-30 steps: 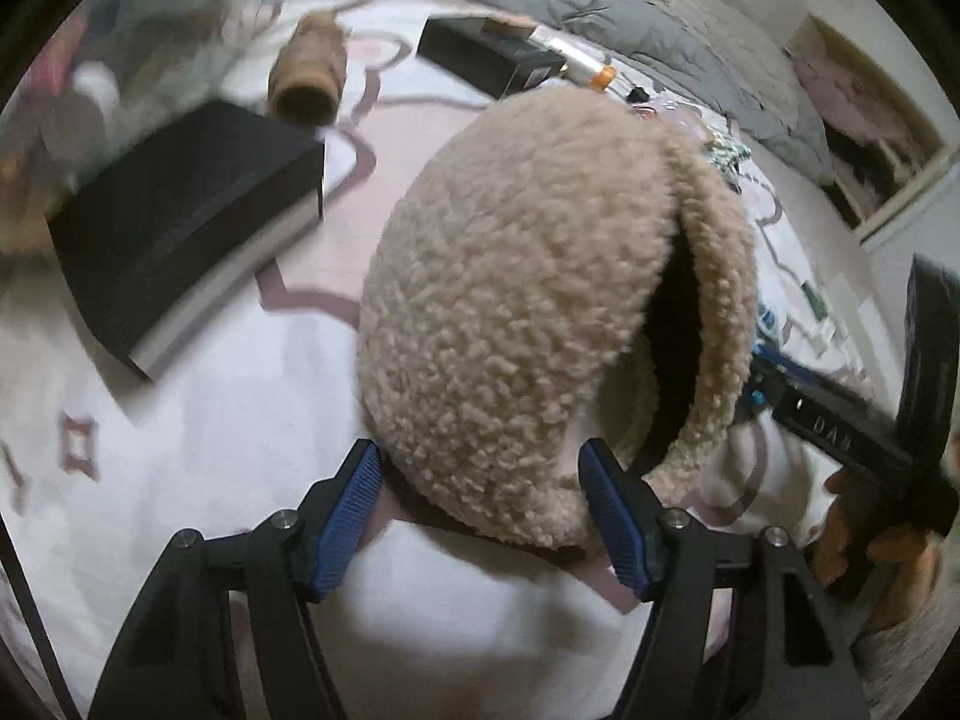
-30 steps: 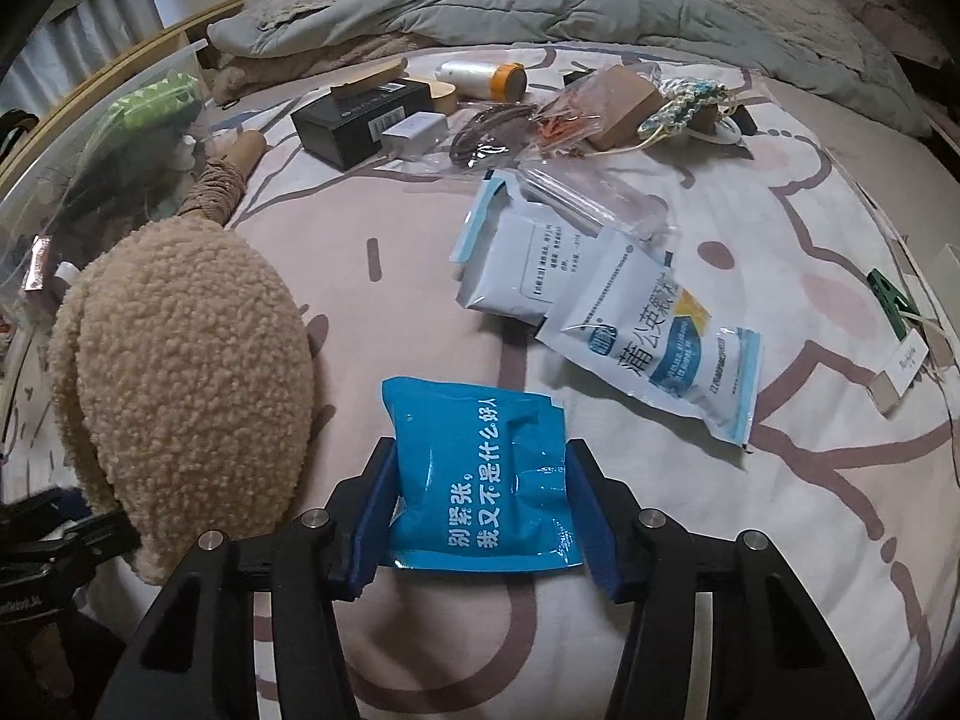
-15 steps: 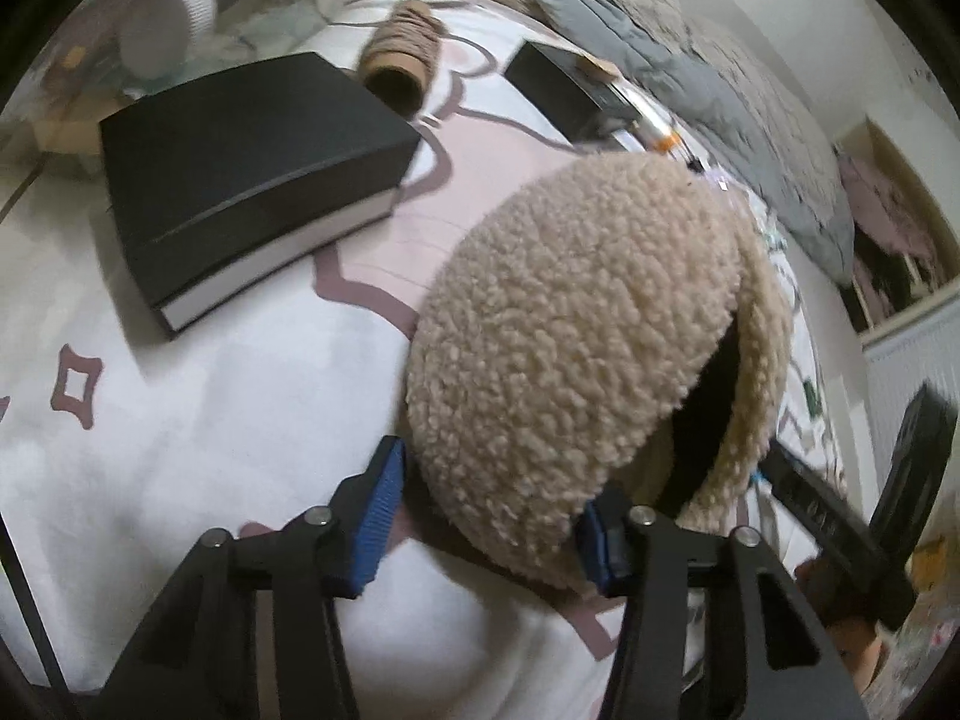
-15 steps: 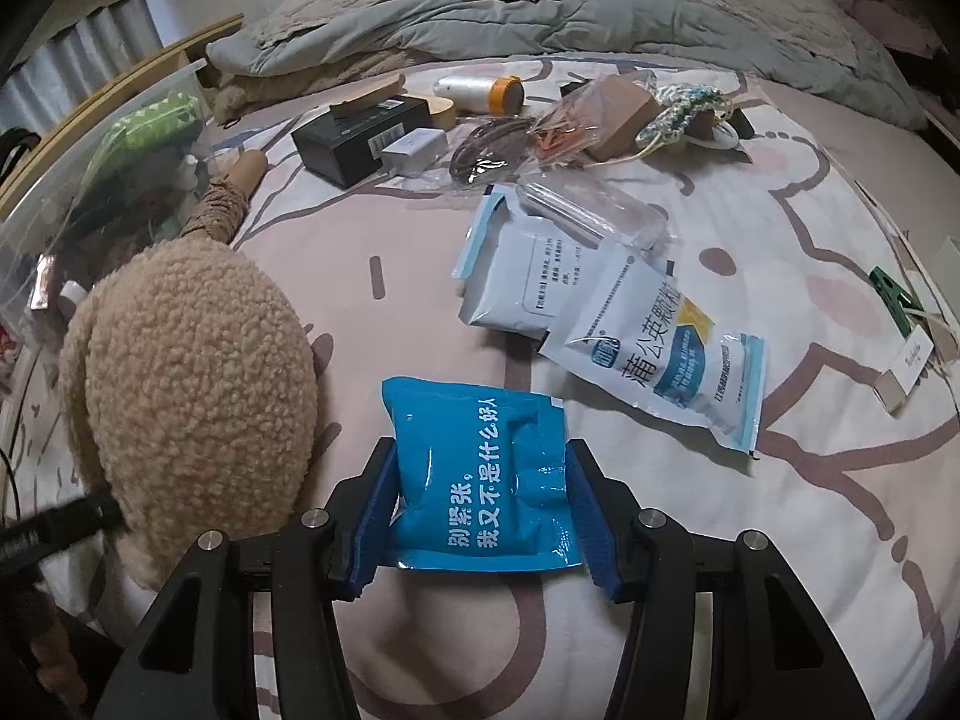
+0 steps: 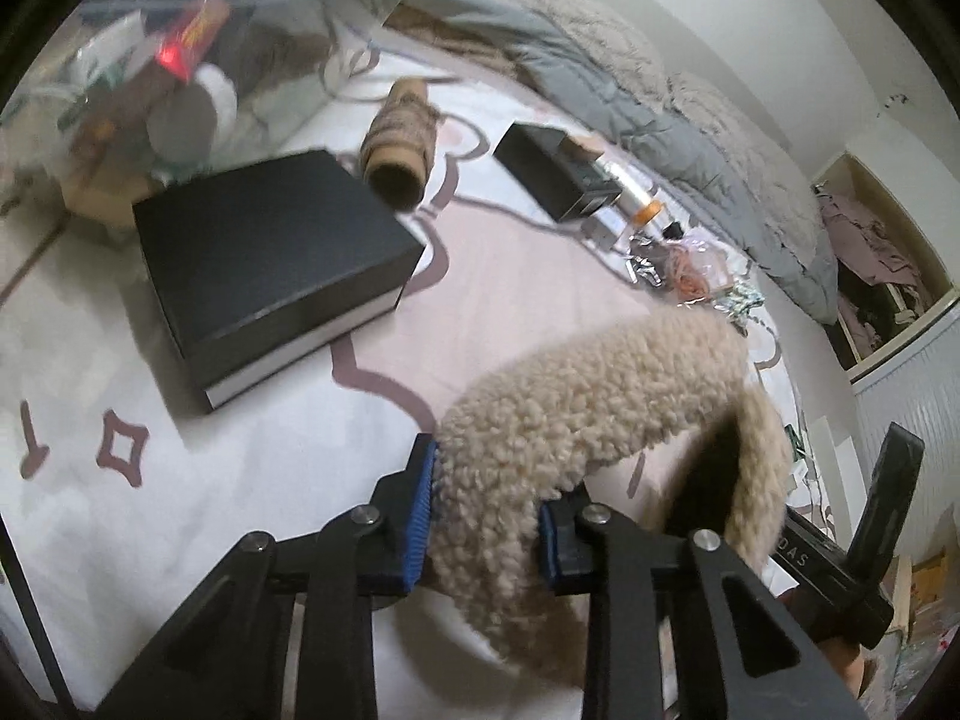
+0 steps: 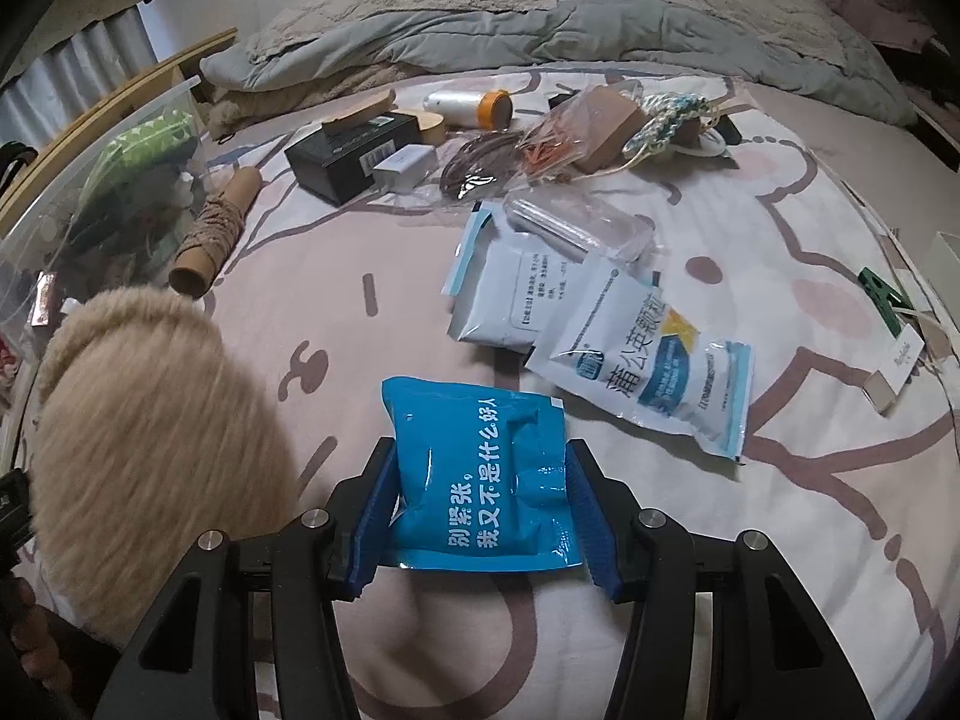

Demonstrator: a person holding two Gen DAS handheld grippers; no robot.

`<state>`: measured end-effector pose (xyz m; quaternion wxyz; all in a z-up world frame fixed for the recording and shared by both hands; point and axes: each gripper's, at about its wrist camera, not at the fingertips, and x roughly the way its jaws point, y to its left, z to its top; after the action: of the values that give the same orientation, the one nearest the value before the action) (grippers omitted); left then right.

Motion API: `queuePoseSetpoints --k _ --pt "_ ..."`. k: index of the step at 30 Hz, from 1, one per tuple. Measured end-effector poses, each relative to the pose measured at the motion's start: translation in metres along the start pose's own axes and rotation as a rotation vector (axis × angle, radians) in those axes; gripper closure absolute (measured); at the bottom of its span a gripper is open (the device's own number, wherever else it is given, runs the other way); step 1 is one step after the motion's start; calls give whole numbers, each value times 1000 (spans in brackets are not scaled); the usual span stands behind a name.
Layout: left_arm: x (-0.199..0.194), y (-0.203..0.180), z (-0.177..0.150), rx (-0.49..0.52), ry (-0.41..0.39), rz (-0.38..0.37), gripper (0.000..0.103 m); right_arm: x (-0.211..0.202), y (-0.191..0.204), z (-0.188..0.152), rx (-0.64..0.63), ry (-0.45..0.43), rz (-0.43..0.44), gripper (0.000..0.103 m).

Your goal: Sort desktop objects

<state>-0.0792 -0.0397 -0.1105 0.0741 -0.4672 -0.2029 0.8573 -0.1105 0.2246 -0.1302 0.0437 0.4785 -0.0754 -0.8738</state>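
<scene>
While both tools point down at the bed, the scene reads so:
Left tool (image 5: 486,516): its blue pads have just been closing and now pinch the rim of the fleece hat (image 5: 594,396), with fabric bunched between them
Fleece hat: beige and fluffy, gripped at its near edge and blurred; its dark inside (image 5: 708,480) shows to the right; in the right wrist view it fills the lower left (image 6: 150,450)
Right tool (image 6: 480,522): pads pressed against both sides of the blue packet (image 6: 480,480), gripping it
Blue packet: glossy, printed with white characters, held at its lower part between the pads, just above the bedsheet (image 6: 810,480)
Black box (image 5: 270,276): lies flat on the sheet, left of the hat and well apart from it
Twine spool (image 5: 402,144): cardboard tube wound with brown cord, lying beyond the black box
Small black box (image 5: 552,174): farther back, beside a clear bottle with an orange cap (image 5: 636,198)
White packets (image 6: 600,324): two overlapping pouches right of and beyond the blue packet
Clear bin (image 6: 90,210): at the left edge of the bed, holding mixed items
Grey duvet (image 6: 540,30): bunched along the far side
</scene>
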Motion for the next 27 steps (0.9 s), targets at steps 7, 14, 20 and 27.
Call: queuePoseSetpoints --k 7,14,20,27 --pt "-9 -10 4 58 -63 13 75 1 -4 1 17 3 5 48" --pt "-29 -7 13 89 -194 91 75 1 -3 1 14 5 9 48" --pt "-48 -20 20 257 -382 339 75 -1 -5 1 28 -3 4 48" --pt "-35 -35 9 380 -341 308 75 -5 -13 3 58 -16 -1 48"
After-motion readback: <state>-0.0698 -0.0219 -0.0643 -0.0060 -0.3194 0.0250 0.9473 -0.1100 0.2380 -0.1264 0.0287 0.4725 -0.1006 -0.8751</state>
